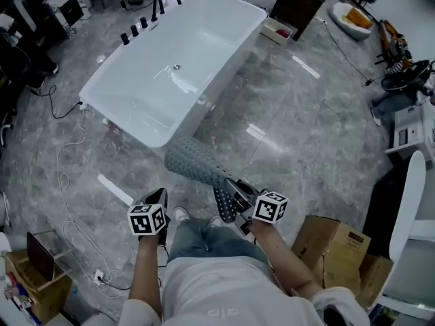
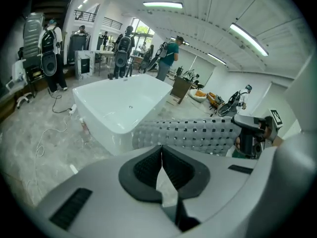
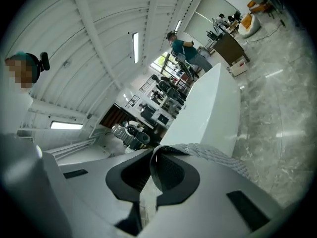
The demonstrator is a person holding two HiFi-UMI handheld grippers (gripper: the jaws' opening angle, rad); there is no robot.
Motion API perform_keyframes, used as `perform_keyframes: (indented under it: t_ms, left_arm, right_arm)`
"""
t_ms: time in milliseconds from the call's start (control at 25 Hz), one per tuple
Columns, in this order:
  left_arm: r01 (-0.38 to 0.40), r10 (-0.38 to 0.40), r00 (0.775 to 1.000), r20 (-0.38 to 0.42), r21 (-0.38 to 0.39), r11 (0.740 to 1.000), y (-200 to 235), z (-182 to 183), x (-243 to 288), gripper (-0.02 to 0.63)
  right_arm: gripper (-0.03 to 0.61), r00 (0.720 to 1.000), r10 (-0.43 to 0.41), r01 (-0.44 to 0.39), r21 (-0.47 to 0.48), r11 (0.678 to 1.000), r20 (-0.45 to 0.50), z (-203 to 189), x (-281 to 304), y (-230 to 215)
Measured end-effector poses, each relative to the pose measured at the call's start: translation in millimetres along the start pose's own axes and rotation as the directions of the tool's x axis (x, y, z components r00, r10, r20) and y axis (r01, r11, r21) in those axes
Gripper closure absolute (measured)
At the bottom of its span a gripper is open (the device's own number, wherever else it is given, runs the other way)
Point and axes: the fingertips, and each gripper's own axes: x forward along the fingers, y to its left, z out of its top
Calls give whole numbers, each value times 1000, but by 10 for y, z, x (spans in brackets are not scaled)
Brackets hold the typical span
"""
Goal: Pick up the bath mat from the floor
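Right hand-held gripper (image 3: 151,155) clenched on one short edge of the bath mat (image 1: 194,161), which is lifted clear of the floor (image 1: 306,128). Left hand-held gripper (image 2: 161,150) closed, with nothing between its pads. One grey perforated mat; its long axis runs from the right jaws up-left toward the near corner of the single white bathtub (image 1: 170,66). Two hand-held grippers. Open floor lies right of the tub; a cardboard box (image 1: 333,246) bounds the person's right.
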Motion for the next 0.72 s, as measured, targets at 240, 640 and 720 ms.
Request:
perform_keyframes:
  t_ms: [240,640,720]
  left_arm:
    - [27,-33,994,105,54,998,-259,616,-409,598]
    - [107,-174,932,319,216,970,-854,1616,-1114,598]
    - [121,-205,909,362,241,963,-949,1755,-1265,598]
  right_arm:
    - [537,999,6,-4,-47,999,33,404,-158,477]
    - [537,986,51,-22,-184,983,156,1219,-398,1283]
    - [537,980,70,-29,-221,975,184,1335,-444,1443]
